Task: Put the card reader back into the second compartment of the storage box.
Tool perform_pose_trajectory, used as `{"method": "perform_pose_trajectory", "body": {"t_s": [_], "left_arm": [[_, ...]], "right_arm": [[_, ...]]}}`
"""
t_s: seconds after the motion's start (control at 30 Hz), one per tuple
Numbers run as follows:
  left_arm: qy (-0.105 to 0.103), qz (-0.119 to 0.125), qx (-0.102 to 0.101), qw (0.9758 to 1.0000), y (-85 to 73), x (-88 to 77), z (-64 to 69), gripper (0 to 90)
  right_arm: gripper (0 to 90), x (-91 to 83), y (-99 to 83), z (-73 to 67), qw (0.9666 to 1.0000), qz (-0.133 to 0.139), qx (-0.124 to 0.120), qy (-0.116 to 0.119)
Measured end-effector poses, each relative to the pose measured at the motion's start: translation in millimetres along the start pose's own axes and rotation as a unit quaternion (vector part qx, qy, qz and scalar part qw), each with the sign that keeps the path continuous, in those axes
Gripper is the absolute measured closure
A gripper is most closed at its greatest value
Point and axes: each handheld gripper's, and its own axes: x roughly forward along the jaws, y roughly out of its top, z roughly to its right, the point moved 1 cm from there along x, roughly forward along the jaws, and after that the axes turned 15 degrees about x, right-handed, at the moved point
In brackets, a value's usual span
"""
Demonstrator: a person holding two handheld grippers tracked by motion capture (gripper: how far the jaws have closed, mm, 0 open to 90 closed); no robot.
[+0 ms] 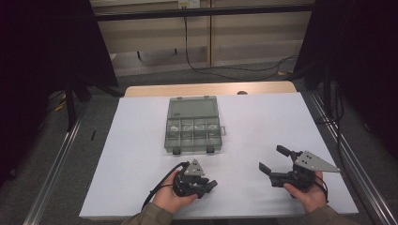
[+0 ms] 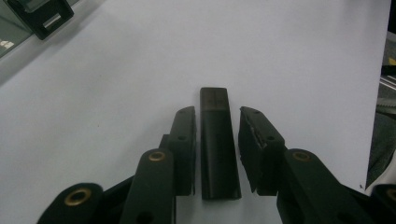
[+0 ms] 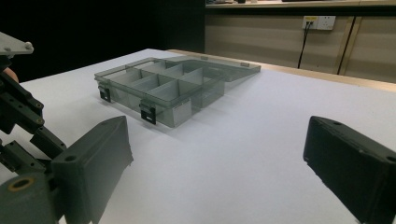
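Left gripper [image 2: 217,123] nearest, low over white sheet [image 2: 116,84], jaws narrow around black bar [image 2: 217,144]; small gaps on both sides, pads not pressing. Right gripper [image 1: 276,159] wide apart, holding nothing, just right of it. Organizer box [image 1: 193,131] well beyond both, lid open, 2 black latches toward person.

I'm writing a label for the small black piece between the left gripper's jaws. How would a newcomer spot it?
Start at the white table sheet, then the left gripper near its front edge. Between the jaws lies a black bar, narrow, smooth and glossy, lying lengthwise along them. Unlike the matte jaws beside it, it has no bolts or hinges.
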Motion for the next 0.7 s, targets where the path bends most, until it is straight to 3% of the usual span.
{"method": "perform_pose_trajectory", "body": {"t_s": [0.4, 0.7], "left_arm": [[0.022, -0.009, -0.005, 0.9997, 1.4, 1.1, 3.3, 73.9], [0.006, 0.002, -0.027, 0.9996, 4.6, -1.3, -0.1, 74.1]], "right_arm": [[7.2, 0.4, 0.9, -2.2, 1.0000, 0.001, -0.001, 0.001], [7.3, 0.0, 1.4, -1.5, 1.0000, 0.004, 0.001, 0.002]]}}
